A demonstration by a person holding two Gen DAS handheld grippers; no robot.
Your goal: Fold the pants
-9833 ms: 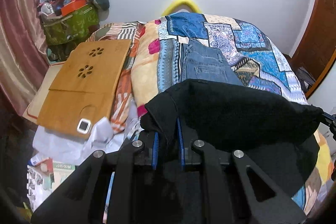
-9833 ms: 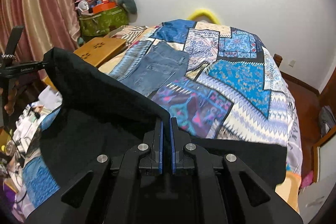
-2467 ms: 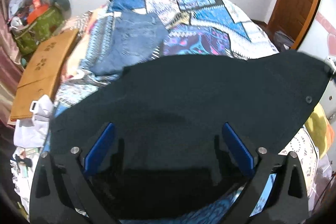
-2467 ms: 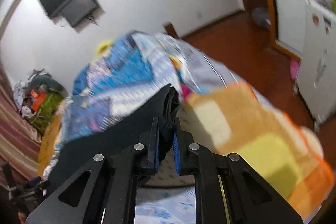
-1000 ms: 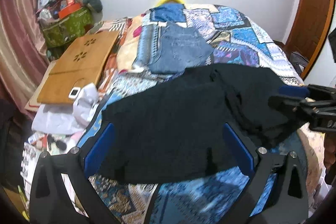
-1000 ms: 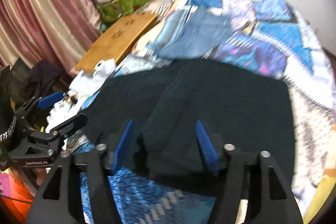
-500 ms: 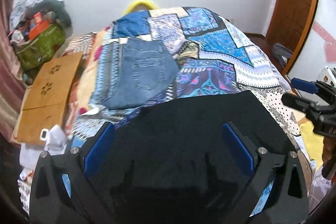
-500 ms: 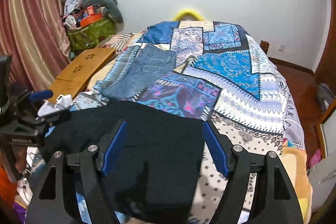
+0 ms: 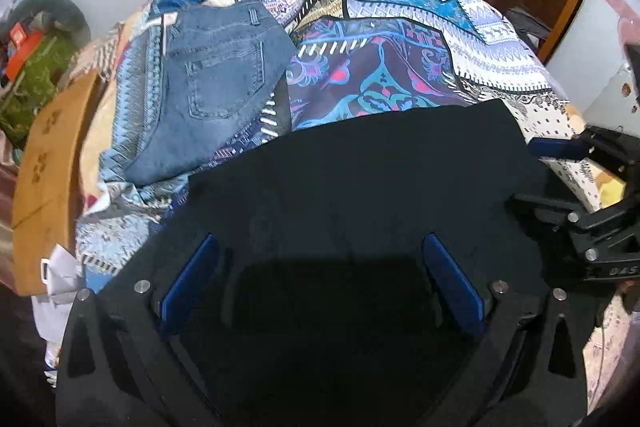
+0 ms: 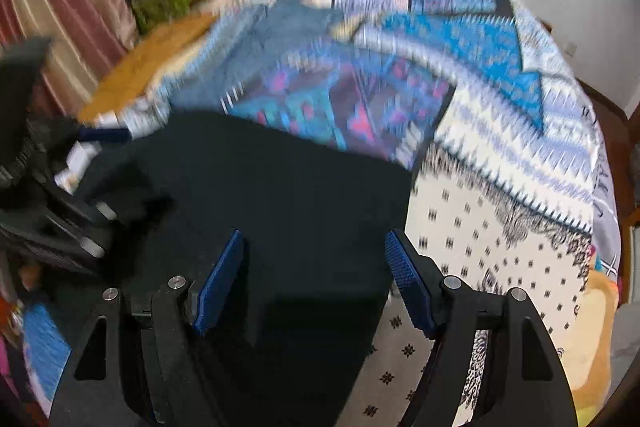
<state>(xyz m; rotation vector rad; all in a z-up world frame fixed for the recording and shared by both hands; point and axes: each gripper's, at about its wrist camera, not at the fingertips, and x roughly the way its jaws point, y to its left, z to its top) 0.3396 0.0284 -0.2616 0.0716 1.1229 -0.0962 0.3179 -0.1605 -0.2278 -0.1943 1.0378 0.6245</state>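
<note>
left wrist view: looking steeply down over the bed
black pants (image 9: 360,195): folded flat into a dark rectangle on the near end of the colourful patchwork bedspread (image 9: 400,39), nothing gripping them
left gripper (image 9: 320,279): blue pads spread wide, hanging over the near part of the black cloth, not pinching anything
right gripper (image 9: 560,167): poking in from the right edge, just past the pants' right side, fingers parted
folded blue denim jeans (image 9: 212,87): lying further up the bed, left of centre, apart from the black pair
tan wooden lap tray (image 9: 48,163): off the left side of the bed

right wrist view: pretty blurry
black pants (image 10: 280,195): same flat dark patch, right edge running down between the pads
right gripper (image 10: 316,279): blue pads well apart after just opening a bit more, cloth lying below them but not squeezed
left gripper (image 10: 76,171): dark smeared shape at the left edge by the pants' left side, one blue pad showing, spread can't be judged from here
bedspread (image 10: 500,187): white dotted section to the right of the pants
</note>
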